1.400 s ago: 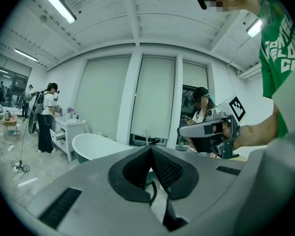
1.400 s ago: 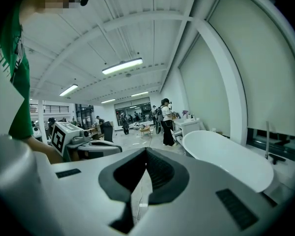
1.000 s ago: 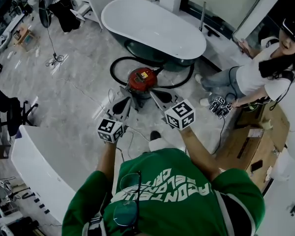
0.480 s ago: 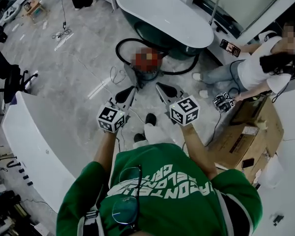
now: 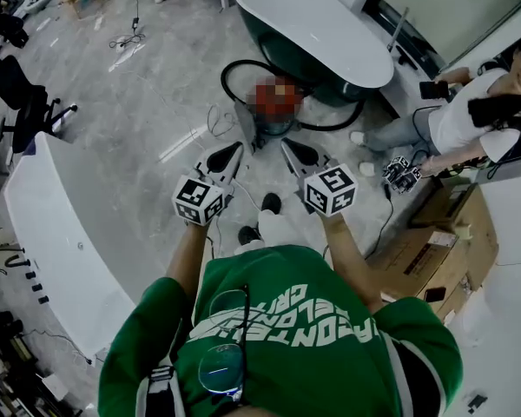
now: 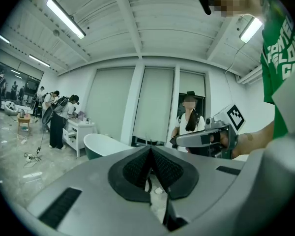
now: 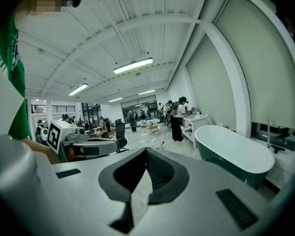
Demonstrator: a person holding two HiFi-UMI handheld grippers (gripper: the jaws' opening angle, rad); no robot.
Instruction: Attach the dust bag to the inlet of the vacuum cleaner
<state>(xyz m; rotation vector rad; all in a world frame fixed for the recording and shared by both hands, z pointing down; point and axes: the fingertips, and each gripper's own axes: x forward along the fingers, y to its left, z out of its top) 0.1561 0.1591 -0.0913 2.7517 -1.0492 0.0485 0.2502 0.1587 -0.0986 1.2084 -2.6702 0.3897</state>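
Observation:
The red vacuum cleaner [image 5: 276, 104] stands on the marble floor beside a bathtub, partly under a blur patch. Its black hose [image 5: 234, 76] loops around it. No dust bag shows in any view. My left gripper [image 5: 234, 151] and right gripper [image 5: 288, 146] are held side by side above the floor. They point at the vacuum cleaner from a short way off. Both are shut with nothing between the jaws. The left gripper [image 6: 151, 149] shows its pads meeting at the tip, and so does the right gripper [image 7: 145, 151].
A white and green bathtub [image 5: 313, 20] lies just behind the vacuum cleaner. A person [image 5: 469, 120] sits on the floor at the right, near cardboard boxes [image 5: 438, 241]. A long white tub [image 5: 52, 224] and an office chair [image 5: 22, 89] stand at the left. Cables [image 5: 213, 124] trail on the floor.
Both grippers have been carried across the floor toward the vacuum cleaner and bathtub, still side by side and shut. The bathtub has shifted right and up in the head view.

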